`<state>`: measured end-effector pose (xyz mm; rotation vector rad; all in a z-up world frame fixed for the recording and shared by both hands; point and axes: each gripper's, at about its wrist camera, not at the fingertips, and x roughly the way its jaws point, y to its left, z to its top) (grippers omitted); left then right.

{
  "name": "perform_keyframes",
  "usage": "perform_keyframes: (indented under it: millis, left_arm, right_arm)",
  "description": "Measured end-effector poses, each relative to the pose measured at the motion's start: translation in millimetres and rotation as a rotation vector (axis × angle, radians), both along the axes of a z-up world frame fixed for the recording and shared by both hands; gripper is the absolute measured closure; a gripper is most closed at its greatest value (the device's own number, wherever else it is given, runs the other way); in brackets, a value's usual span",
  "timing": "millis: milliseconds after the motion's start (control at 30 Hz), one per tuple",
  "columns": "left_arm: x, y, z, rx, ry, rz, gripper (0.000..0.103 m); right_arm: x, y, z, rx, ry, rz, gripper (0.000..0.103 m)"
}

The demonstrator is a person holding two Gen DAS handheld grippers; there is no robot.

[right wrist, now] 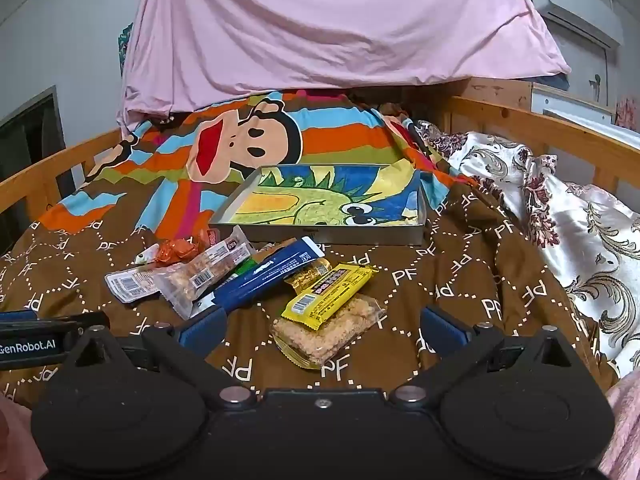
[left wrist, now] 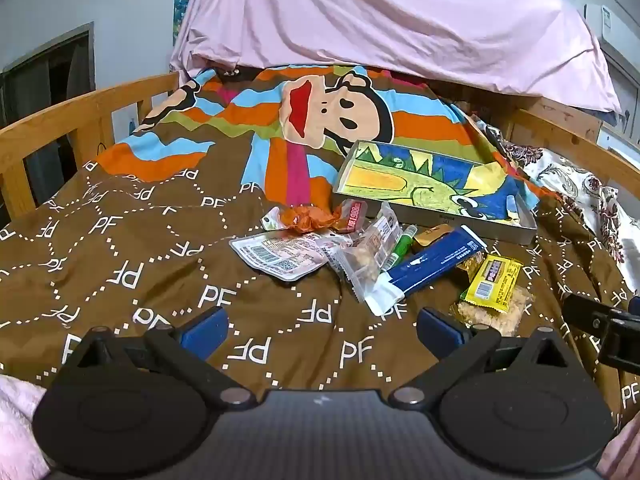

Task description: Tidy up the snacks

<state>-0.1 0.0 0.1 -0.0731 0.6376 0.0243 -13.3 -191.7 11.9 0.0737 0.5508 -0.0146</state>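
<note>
Several snack packets lie in a pile on a brown bedspread: a blue bar [left wrist: 432, 262] [right wrist: 266, 276], a yellow packet [left wrist: 493, 283] [right wrist: 328, 288] on a clear crumbly packet [right wrist: 326, 334], a clear nut packet [left wrist: 368, 252] [right wrist: 200, 276], an orange wrapper [left wrist: 308, 218] [right wrist: 178, 254] and a white flat packet [left wrist: 276, 256] [right wrist: 128, 284]. Behind them sits a shallow metal tray [left wrist: 524, 229] [right wrist: 320, 236] with a dinosaur drawing. My left gripper [left wrist: 320, 328] is open and empty, in front of the pile. My right gripper [right wrist: 322, 328] is open, its jaws either side of the clear crumbly packet.
A wooden bed rail [left wrist: 80, 116] [right wrist: 560, 128] runs along both sides. A pink sheet [left wrist: 380, 20] [right wrist: 320, 20] hangs at the back. A floral quilt [right wrist: 580, 216] is bunched at the right. The other gripper shows at each view's edge [left wrist: 608, 328] [right wrist: 40, 336].
</note>
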Motion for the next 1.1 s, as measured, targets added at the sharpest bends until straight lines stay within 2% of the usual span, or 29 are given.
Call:
perform_keyframes:
  millis: [1100]
  left_arm:
    - [-0.1, -0.8, -2.8, 0.028, 0.001, -0.004, 0.000]
  right_arm:
    - [2.3, -1.6, -2.5, 0.012, 0.017, 0.002, 0.000]
